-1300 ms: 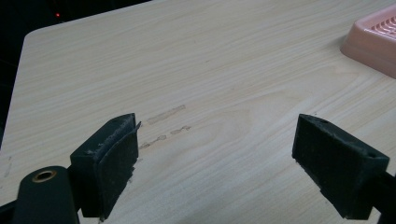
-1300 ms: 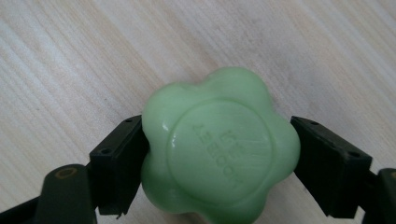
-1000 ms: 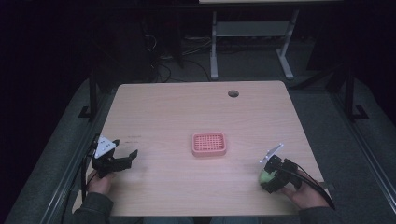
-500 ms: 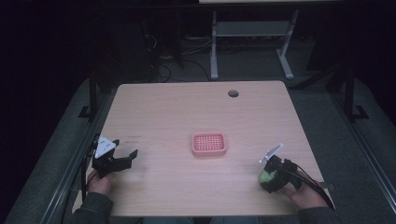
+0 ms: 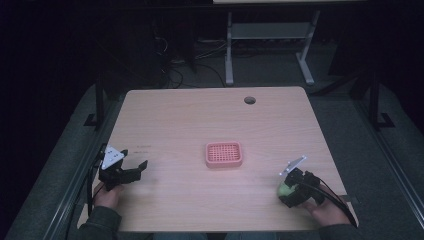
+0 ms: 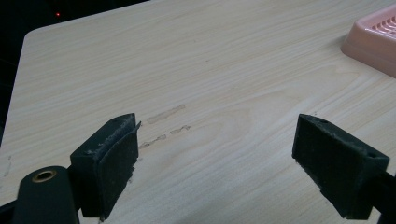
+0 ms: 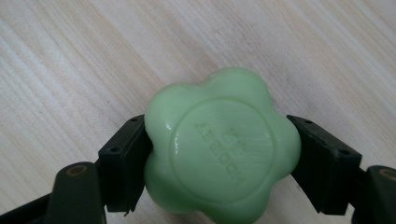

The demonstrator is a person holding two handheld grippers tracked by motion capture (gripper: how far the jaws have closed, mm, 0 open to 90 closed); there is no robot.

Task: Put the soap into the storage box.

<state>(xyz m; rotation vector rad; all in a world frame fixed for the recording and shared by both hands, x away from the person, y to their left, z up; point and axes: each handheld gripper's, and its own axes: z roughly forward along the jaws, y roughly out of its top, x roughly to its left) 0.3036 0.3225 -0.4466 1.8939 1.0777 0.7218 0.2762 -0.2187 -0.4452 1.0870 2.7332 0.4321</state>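
A green flower-shaped soap bar (image 7: 219, 144) sits between the jaws of my right gripper (image 7: 219, 163), which is shut on it from both sides. In the high view that gripper (image 5: 290, 192) is near the table's front right with the green soap (image 5: 286, 189) in it. A pink slotted soap dish (image 5: 224, 154) lies at the middle of the wooden table (image 5: 200, 120). My left gripper (image 5: 131, 172) stands open near the front left edge, nothing between its jaws. In the left gripper view its pads (image 6: 109, 163) frame bare wood, and the pink dish's corner (image 6: 373, 39) shows at the upper right.
A round cable hole (image 5: 249, 100) lies near the table's far edge. Beyond the table are a dark floor, cables and white desk legs (image 5: 229, 50). Faint tape marks (image 6: 166, 122) streak the wood ahead of the left gripper.
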